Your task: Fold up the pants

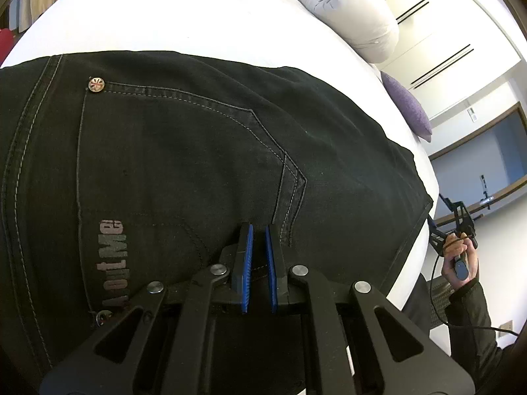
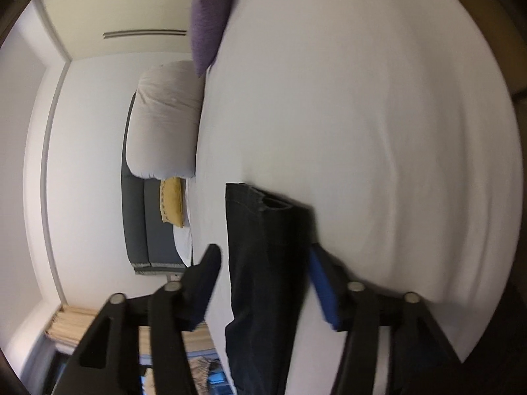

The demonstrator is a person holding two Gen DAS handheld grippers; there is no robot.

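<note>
Left wrist view: the black pants (image 1: pixel 197 164) lie spread over the white bed (image 1: pixel 164 16), back pocket up, with a metal rivet (image 1: pixel 96 85) at the pocket corner and grey lettering (image 1: pixel 113 260) down its side; the left gripper (image 1: pixel 259 230) hangs just over the cloth near the pocket's point, its blue pads (image 1: pixel 247 263) drawn close with only a thin gap and nothing seen between them; a grey duvet roll (image 1: pixel 346 6) and a purple cushion (image 1: pixel 408 108) lie at the bed's far edge; at the right, a hand (image 1: pixel 459 263) grips the other tool's handle.

Right wrist view: the frame is blurred; the right gripper (image 2: pixel 263 253) stands with its jaws wide apart, a hanging stretch of the pants (image 2: pixel 266 263) between them and no pad pressing on it; the purple cushion (image 2: pixel 210 23), the duvet roll (image 2: pixel 164 118) and a yellow pillow (image 2: pixel 172 201) show beyond.
</note>
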